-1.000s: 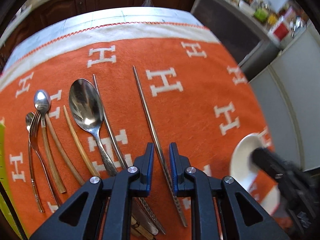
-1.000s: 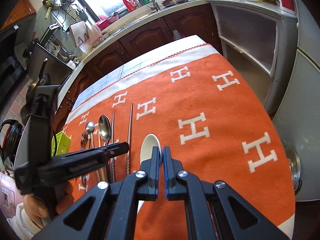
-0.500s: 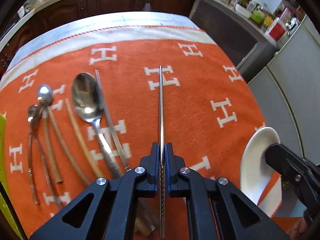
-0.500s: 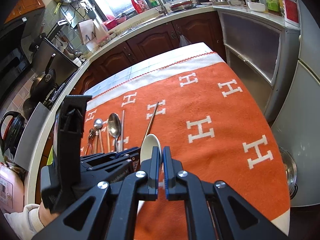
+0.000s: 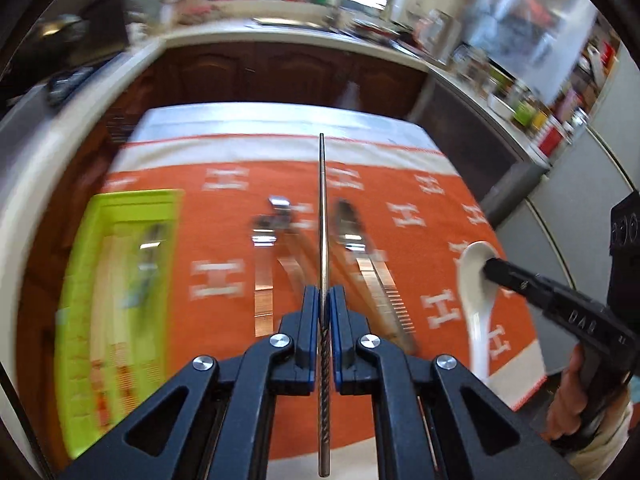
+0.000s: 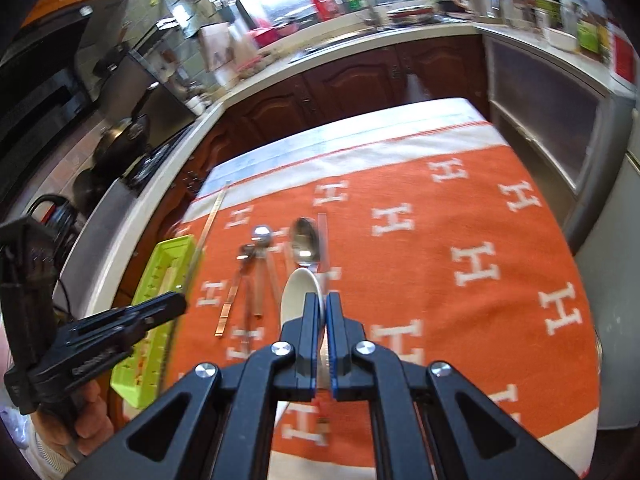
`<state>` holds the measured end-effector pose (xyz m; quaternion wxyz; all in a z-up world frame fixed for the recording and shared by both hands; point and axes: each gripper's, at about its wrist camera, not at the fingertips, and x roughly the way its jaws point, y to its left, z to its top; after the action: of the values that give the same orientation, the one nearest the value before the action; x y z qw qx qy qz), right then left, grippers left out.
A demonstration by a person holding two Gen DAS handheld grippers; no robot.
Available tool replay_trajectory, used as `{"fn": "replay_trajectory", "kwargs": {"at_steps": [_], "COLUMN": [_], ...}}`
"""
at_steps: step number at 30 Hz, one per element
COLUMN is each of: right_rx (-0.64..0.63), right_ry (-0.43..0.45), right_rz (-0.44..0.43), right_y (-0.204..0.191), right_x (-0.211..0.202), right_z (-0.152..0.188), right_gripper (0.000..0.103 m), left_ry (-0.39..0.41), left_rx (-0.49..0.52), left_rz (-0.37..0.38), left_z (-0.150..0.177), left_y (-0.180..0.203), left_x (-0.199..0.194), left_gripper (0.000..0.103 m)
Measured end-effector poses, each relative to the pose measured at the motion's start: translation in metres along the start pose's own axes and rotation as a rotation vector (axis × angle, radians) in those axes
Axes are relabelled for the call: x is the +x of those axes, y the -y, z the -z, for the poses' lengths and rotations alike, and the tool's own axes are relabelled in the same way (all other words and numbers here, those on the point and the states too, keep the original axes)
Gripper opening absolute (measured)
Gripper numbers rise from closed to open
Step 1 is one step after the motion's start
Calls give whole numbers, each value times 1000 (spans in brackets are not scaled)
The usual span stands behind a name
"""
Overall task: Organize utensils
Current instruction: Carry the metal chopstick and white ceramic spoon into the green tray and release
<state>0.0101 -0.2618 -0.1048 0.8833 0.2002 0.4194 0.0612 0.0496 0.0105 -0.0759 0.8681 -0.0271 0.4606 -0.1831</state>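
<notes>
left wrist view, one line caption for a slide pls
Left claw shut on a metal chopstick, lifted above the orange cloth, with the green tray at left.

Polished metal chopstick point(image 5: 323, 216); glossy white ceramic-looking spoon point(image 5: 477, 280); woven orange cloth point(image 6: 460, 224); lime plastic tray point(image 5: 120, 280).

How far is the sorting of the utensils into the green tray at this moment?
Done: the green tray seems to hold something, but blur hides what. In hand: the left gripper is shut on a metal chopstick, lifted off the orange cloth; the right gripper is shut on the white ceramic spoon. Left: several metal spoons and other utensils lie on the cloth.
</notes>
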Motion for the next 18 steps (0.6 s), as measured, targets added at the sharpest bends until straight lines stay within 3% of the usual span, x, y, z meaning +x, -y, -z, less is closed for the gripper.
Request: {"fn": "replay_trajectory", "kwargs": {"at_steps": [8,12,18], "right_rx": [-131,-171,-221], "right_ry": [-47,-70,-122], "right_rz": [-99,-113,-108], "right_y": [-107,-155,-209], "right_x": [24,50,104], "right_z": [-20,-30,-36], "right_gripper": [4,4,4], "left_ry": [55,47,-35], "left_rx": [-69,-79,-134], "left_rz": [-148,-198,-227], "left_z": [15,20,28], "left_y": [-89,-114,-150], "left_x": [-42,-31,5], "left_gripper": [3,3,3]}}
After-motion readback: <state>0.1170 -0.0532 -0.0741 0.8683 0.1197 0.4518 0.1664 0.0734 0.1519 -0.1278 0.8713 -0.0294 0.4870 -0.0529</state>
